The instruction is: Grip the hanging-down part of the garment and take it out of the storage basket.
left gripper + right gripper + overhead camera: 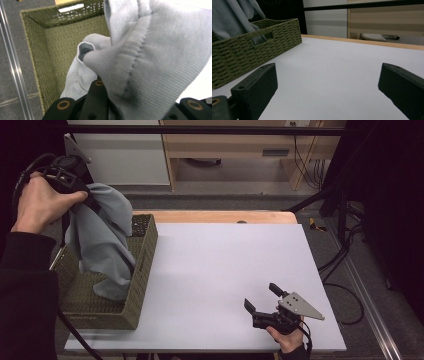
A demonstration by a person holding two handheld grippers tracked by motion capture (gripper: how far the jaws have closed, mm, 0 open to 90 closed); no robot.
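High view: the left gripper [87, 195] pinches a soft, limp grey garment [102, 240] hanging into the woven basket [145, 265]; grip bunched ribbed fabric. The right gripper [265, 300] gapes empty.

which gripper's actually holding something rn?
The left gripper, raised over the woven basket, shut on the grey cloth hanging from it. The right gripper sits open over the white table, nothing between its fingers.
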